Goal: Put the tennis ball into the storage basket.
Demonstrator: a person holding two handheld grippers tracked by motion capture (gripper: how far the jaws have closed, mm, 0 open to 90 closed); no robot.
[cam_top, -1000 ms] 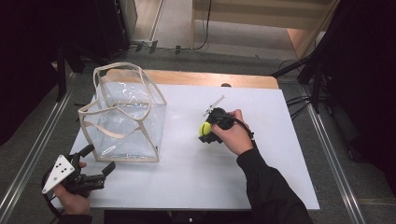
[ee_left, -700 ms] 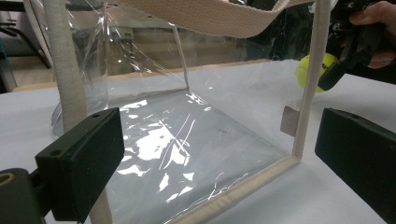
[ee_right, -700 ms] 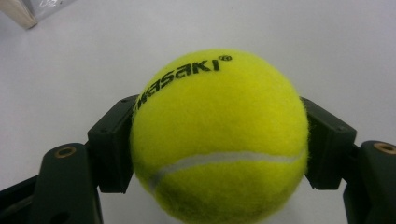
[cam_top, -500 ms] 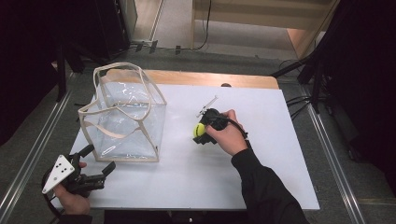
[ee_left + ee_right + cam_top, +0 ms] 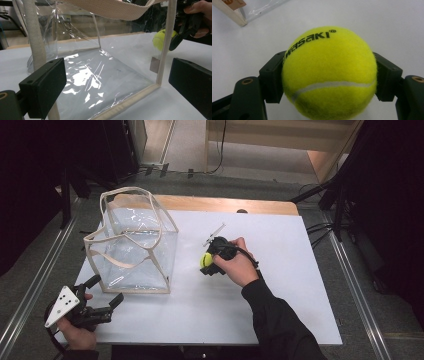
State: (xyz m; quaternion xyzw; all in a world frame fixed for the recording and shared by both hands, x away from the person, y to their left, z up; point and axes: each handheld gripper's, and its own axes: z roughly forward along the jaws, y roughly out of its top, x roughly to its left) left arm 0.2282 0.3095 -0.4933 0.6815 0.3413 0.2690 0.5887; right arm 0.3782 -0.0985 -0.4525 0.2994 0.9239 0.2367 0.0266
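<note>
White table [image 5: 280,285] w/ a wood strip along its far edge, dark floor around it. R gripper [image 5: 209,262] is clamped on a yellow ball [image 5: 205,260], one jaw pressing each side, ball held just above the table, near the clear bag [image 5: 132,247] but apart from it. L gripper [image 5: 107,292] sits at the near left corner, jaws wide apart, nothing between them, facing the bag. Vs a sec ago: ball and R hand have shifted a bit toward the bag; L gripper hasn't moved.
</note>
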